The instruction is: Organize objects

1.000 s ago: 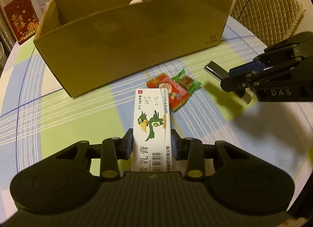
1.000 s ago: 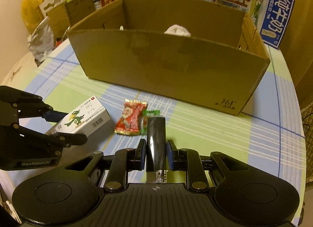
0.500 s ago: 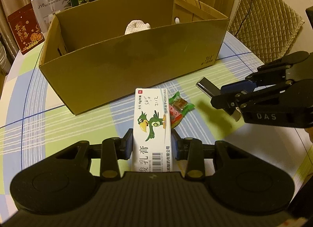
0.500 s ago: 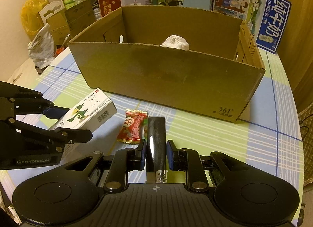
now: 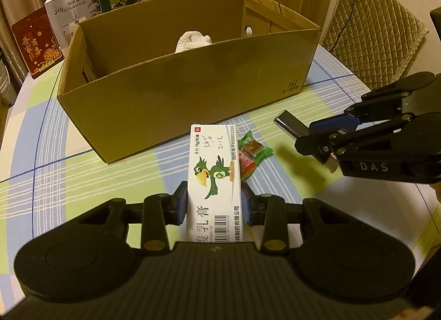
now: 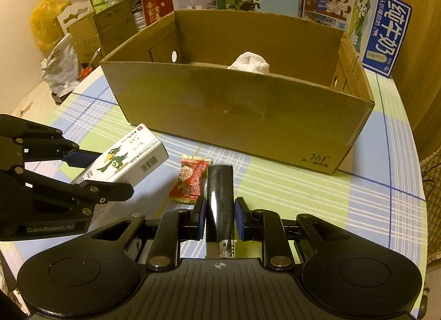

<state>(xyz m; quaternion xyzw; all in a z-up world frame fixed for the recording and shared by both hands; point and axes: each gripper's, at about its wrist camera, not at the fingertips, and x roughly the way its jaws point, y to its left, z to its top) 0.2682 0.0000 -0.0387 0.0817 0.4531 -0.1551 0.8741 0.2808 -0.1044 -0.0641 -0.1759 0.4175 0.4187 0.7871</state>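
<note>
- Left wrist view: the left gripper has its jaws pinching a long white medicine box by its two long sides. The top face has a green cartoon parrot, a barcode, black Chinese print, a small red square in the far corner and some handwritten scribbles. It's held up off the table, pointing at the cardboard box.
- Same view: the open cardboard box sits just past it on the checked blue, green and white cloth, plain brown with a small logo printed low on the right corner. A crumpled white cloth peeks over the near wall from inside.
- Same view: a candy wrapper, red and green, lies on the table just right of the medicine box, partly behind it. The right gripper comes in from the right, clamped on a dark lighter with a shiny end sticking out.
- Right wrist view: the right gripper has its jaws squeezed tight on the lighter, a glossy black slim body with the metal cap toward the camera. It's off the table, aimed at the cardboard box.
- Same view: the candy wrapper lies flat just left of the lighter. Further left the left gripper holds the medicine box tilted.
</note>
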